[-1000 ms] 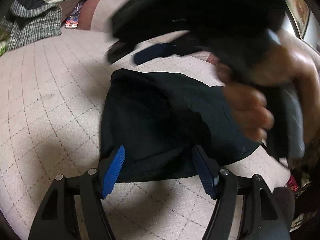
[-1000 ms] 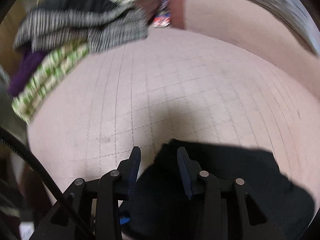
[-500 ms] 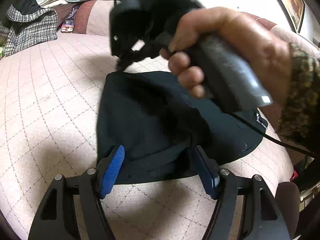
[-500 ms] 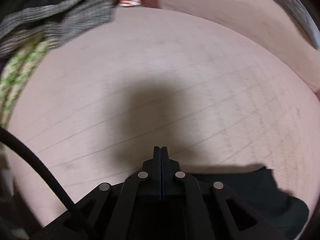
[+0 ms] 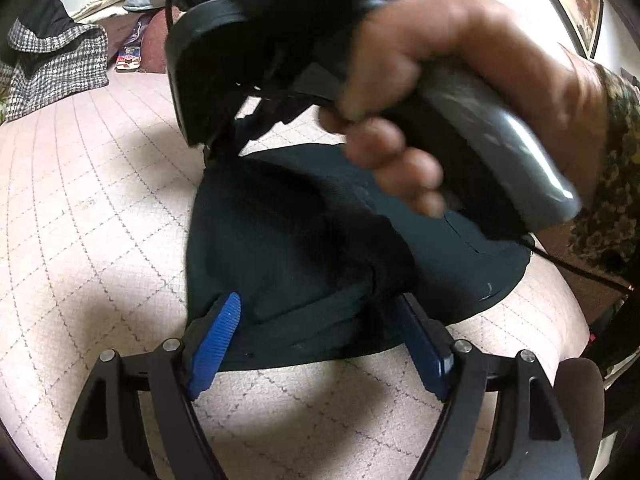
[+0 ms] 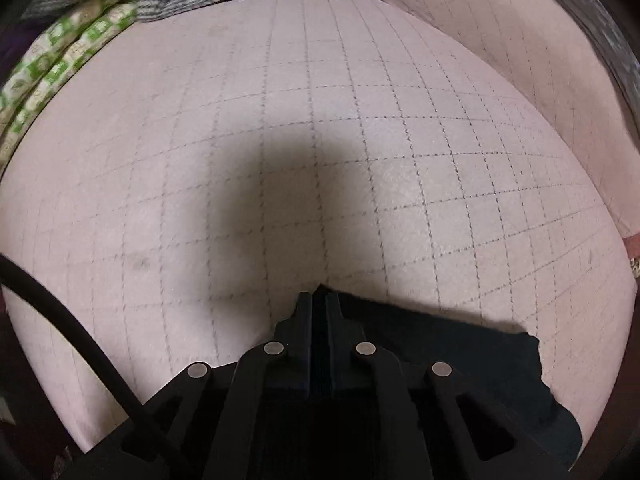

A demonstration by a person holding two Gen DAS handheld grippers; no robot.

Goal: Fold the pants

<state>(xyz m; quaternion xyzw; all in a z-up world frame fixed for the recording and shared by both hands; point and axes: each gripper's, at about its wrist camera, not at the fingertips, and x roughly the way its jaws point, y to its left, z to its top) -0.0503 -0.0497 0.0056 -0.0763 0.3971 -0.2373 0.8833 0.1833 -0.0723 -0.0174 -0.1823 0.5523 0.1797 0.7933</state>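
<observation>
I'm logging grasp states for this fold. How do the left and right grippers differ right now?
The left gripper has its jaws spread wide; the right gripper has its jaws pressed together. The left one straddles the near edge of the dark pants without pinching it; the right one is clamped on the pants' far corner, lifting it off the quilted cover. Both have black frames with blue pads.

pants (image 5: 288, 240): black
bedcover (image 6: 400, 160): pale pink, dashed grey grid
finger pads (image 5: 216, 336): blue
jacket (image 5: 52, 64): black-and-white houndstooth
</observation>
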